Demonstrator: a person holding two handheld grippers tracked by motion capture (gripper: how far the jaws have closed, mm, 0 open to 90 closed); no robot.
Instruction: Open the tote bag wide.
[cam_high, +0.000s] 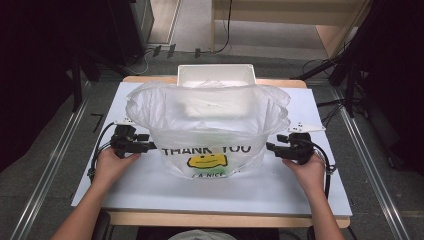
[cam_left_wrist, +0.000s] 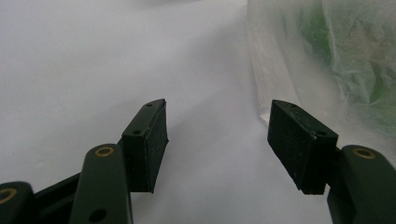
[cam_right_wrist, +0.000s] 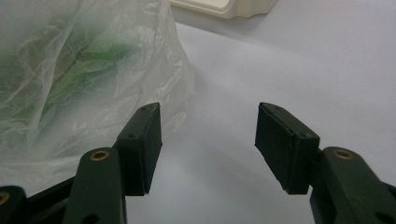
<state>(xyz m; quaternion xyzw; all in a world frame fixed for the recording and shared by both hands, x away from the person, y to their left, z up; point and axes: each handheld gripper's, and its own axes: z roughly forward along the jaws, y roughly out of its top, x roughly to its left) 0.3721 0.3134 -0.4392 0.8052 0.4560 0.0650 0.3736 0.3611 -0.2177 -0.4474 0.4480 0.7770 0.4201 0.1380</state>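
Note:
A translucent plastic bag (cam_high: 207, 122) printed THANK YOU with a yellow smiley stands open-mouthed in the middle of the white tabletop (cam_high: 150, 185). Something green shows faintly through its wall (cam_left_wrist: 369, 56) (cam_right_wrist: 70, 79). My left gripper (cam_high: 150, 146) rests at the bag's left side, jaws open and empty (cam_left_wrist: 217, 140), the bag just beyond its right jaw. At the bag's right side my right gripper (cam_high: 272, 148) also stands open (cam_right_wrist: 208, 144), nothing between its pads, the bag's edge beside its left jaw.
A white rectangular bin (cam_high: 216, 75) stands behind the bag at the table's far edge; its corner (cam_right_wrist: 224, 7) shows in the right gripper view. Black stands and cables lie on the floor at both sides. Bare tabletop lies in front of the bag.

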